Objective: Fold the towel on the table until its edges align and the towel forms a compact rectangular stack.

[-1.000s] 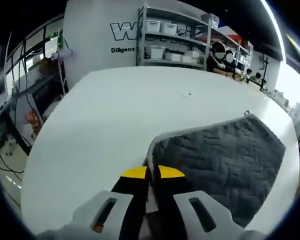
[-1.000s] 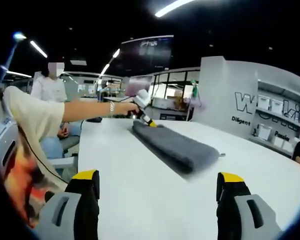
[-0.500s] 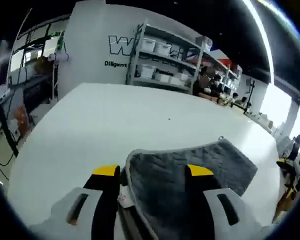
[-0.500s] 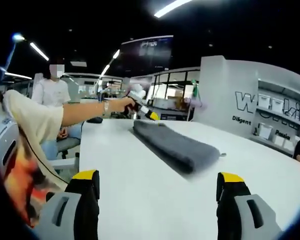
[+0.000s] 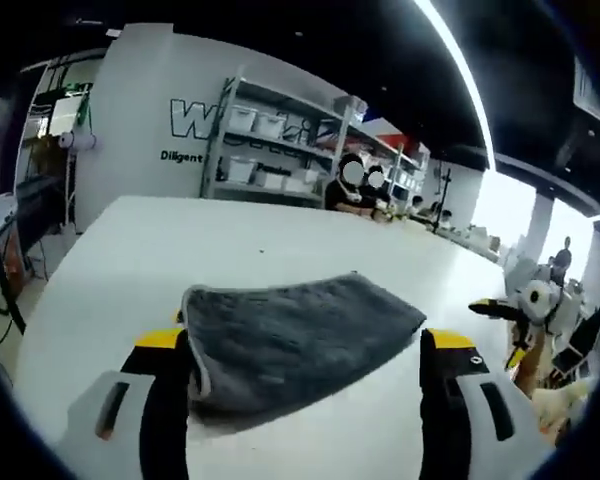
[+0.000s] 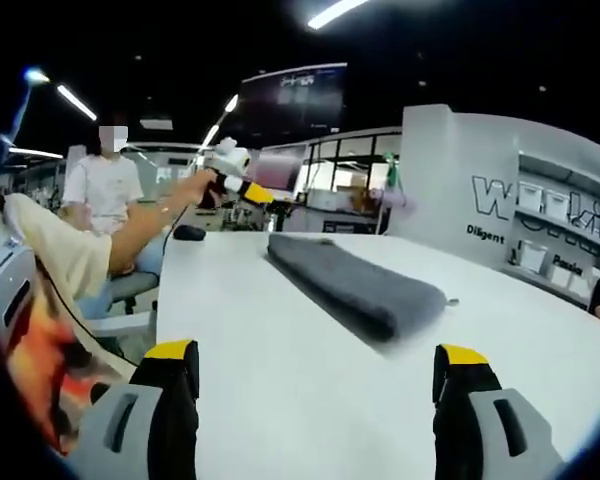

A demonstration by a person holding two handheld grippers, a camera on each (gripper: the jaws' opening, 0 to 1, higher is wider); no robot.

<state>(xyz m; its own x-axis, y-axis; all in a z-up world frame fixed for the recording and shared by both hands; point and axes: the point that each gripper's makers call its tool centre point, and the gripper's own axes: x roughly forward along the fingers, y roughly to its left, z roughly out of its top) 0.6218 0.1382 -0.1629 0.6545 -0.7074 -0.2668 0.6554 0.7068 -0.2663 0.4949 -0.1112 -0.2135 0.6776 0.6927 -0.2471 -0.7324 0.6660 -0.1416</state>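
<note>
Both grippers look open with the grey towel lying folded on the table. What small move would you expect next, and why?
Probably a check, or one more fold. The towel lies flat on the white table as a folded rectangle. The left gripper is open and off the cloth. The right gripper is open and short of it. If another fold is wanted, bring the left gripper down onto the near edge.

Dark grey quilted towel [image 5: 295, 335] with paler grey edging, plain white worktop [image 5: 130, 260], left hand-held gripper [image 5: 305, 345] and right hand-held gripper [image 6: 315, 355] black with yellow tips and light grey housings
</note>
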